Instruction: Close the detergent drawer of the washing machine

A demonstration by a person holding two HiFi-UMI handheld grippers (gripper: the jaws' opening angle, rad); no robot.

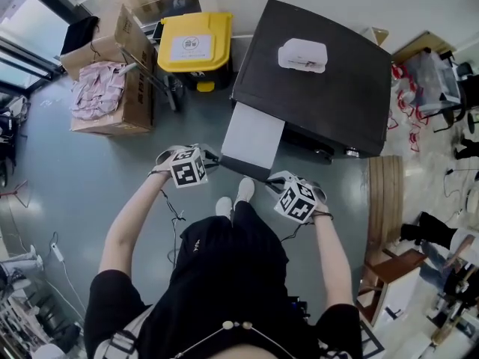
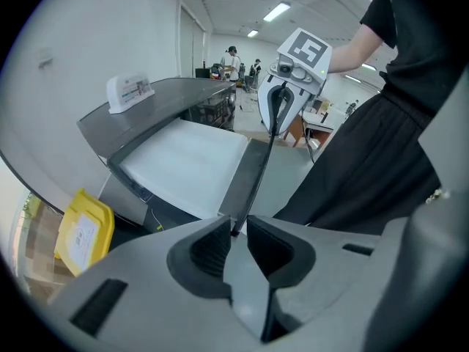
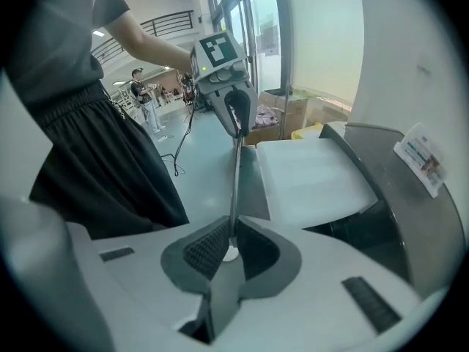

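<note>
The head view shows the detergent drawer (image 1: 253,137) pulled well out of the dark washing machine (image 1: 329,88), with the left gripper (image 1: 209,158) and right gripper (image 1: 274,179) at the two ends of its dark front panel (image 1: 247,167); it cannot show the jaws. The right gripper view does: its jaws are clamped on the panel's thin edge. In the left gripper view the jaws stand slightly apart, the panel's corner just at their tips; a yellow bin (image 2: 82,233) sits below the machine.
</note>
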